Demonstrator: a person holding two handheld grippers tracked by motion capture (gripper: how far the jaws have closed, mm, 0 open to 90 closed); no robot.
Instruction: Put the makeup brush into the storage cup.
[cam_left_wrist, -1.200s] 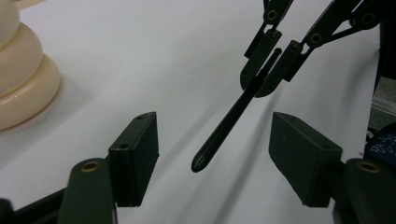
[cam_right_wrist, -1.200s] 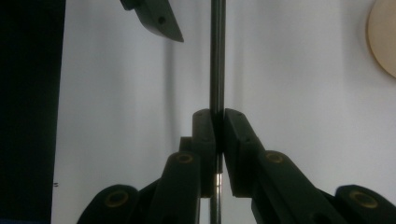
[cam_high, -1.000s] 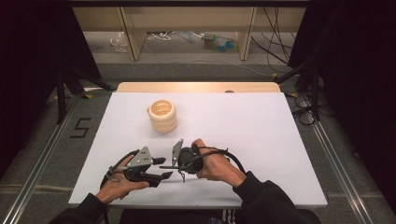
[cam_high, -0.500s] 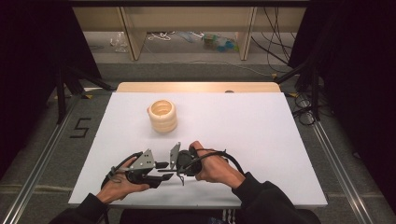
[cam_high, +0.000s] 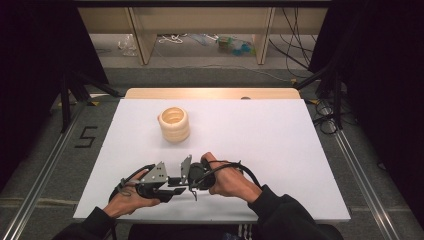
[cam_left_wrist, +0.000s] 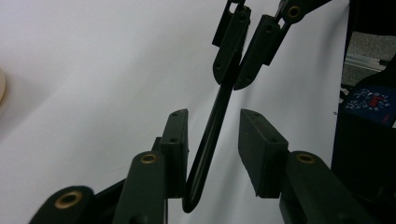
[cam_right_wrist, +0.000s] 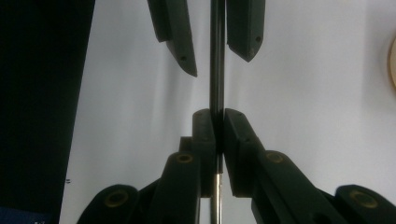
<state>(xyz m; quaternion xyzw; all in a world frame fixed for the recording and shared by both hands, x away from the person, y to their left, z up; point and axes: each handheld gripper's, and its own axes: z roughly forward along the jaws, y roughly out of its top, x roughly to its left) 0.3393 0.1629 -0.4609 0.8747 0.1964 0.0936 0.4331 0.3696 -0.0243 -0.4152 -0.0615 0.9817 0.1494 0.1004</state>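
My right gripper (cam_right_wrist: 217, 128) is shut on a thin dark rod (cam_right_wrist: 217, 70) near the table's front edge. The rod runs straight out from its pads. My left gripper (cam_left_wrist: 215, 144) faces it from the other side, and its jaws have just been closing. The rod (cam_left_wrist: 210, 135) passes between the left gripper's pads (cam_left_wrist: 261, 149), close to one and clear of the other. In the high view the left gripper (cam_high: 172, 186) and the right gripper (cam_high: 189, 184) meet tip to tip, each held in a hand. A stack of cream rings (cam_high: 174, 125) stands farther back on the table.
The white table top (cam_high: 280, 145) stretches wide to the right and behind the hands. A wooden strip (cam_high: 210, 93) lines its far edge. Metal rails (cam_high: 45, 170) run along both sides on the floor, with cables (cam_high: 325, 120) at the back right.
The left gripper's jaws have drawn closer together around the rod. Both hands have stayed where they were, and the right gripper keeps its grip.
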